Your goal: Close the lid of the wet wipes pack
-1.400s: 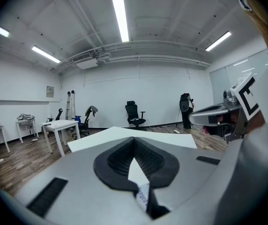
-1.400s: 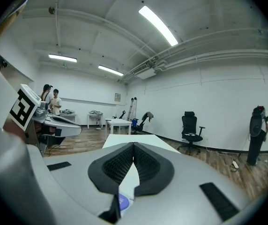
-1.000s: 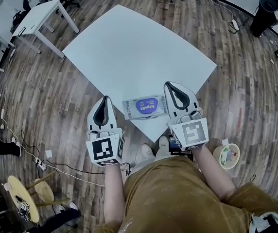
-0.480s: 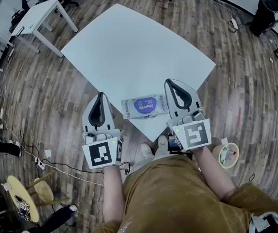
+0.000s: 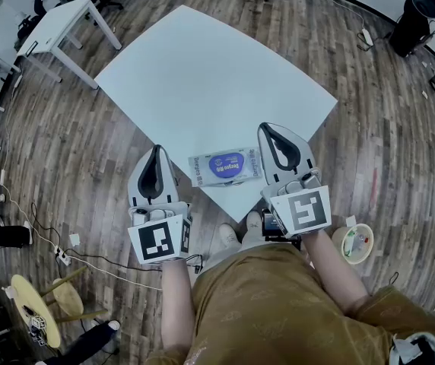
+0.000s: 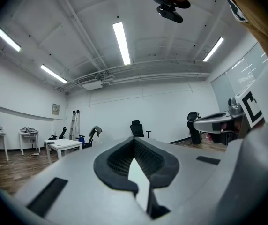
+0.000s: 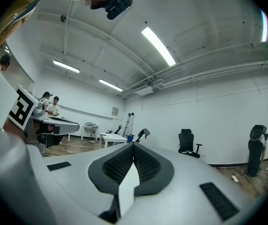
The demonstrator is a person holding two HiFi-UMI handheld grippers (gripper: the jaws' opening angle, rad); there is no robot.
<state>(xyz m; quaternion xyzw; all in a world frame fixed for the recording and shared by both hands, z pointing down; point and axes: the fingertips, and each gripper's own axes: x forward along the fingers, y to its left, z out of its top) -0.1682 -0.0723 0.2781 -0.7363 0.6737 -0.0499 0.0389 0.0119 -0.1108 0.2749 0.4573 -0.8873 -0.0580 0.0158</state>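
The wet wipes pack [image 5: 225, 166] is white with a blue oval lid on top. It lies flat near the near corner of the white table [image 5: 217, 74], and the lid looks flat from here. My left gripper [image 5: 157, 150] is to the pack's left, off the table's edge, with its jaws shut and empty. My right gripper [image 5: 268, 128] is just right of the pack, also shut and empty. Neither touches the pack. In both gripper views the left gripper [image 6: 134, 138] and right gripper [image 7: 133, 144] show closed tips against the room, and the pack is out of sight.
A smaller white table [image 5: 65, 21] stands far left and a black bin [image 5: 419, 14] far right. A round tub [image 5: 354, 243] sits on the wooden floor by my right arm, and a yellow stool [image 5: 39, 306] and cables are at the lower left. An office chair [image 7: 188, 142] stands ahead.
My left gripper has drawn back slightly toward me. The right gripper and the pack have hardly moved.
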